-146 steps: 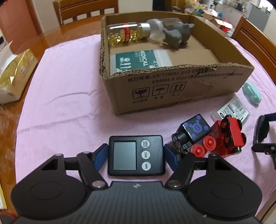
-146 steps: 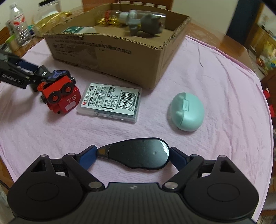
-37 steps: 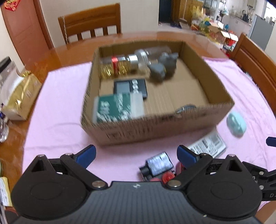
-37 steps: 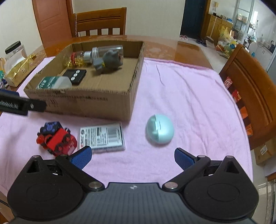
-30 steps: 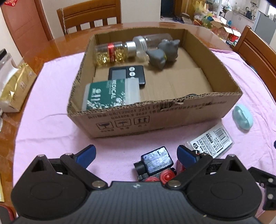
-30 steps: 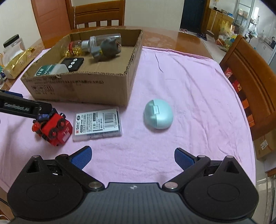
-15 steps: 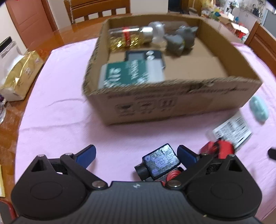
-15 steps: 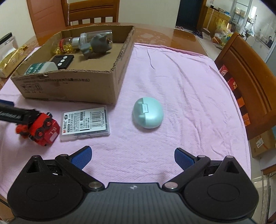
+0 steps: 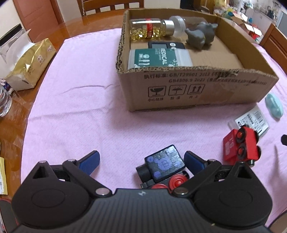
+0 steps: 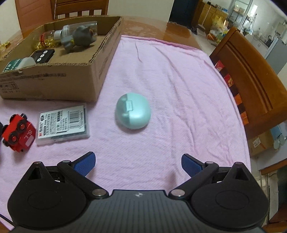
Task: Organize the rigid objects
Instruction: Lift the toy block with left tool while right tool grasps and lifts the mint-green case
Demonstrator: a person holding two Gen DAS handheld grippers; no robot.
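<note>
A cardboard box (image 9: pixel 197 93) on the pink cloth holds a capsule bottle (image 9: pixel 148 29), a grey animal figure (image 9: pixel 200 35), a black timer (image 9: pixel 166 44) and a green packet (image 9: pixel 157 59). My left gripper (image 9: pixel 141 159) is open low over the cloth; a black toy train car (image 9: pixel 164 165) lies between its fingers near the right one. A red train car (image 9: pixel 240 145) lies to its right. My right gripper (image 10: pixel 138 163) is open and empty, short of a mint oval case (image 10: pixel 132 113). A clear refill case (image 10: pixel 62 123) and the red car (image 10: pixel 18 132) lie to its left.
A gold packet (image 9: pixel 28 64) and a water bottle (image 9: pixel 3 100) sit at the left table edge. Wooden chairs stand behind the box (image 9: pixel 111 5) and at the right (image 10: pixel 251 80). The box (image 10: pixel 53 75) stands at the far left in the right wrist view.
My left gripper came down from above the box toward the black train car. My right gripper moved forward and nearer the mint case. Both stayed open.
</note>
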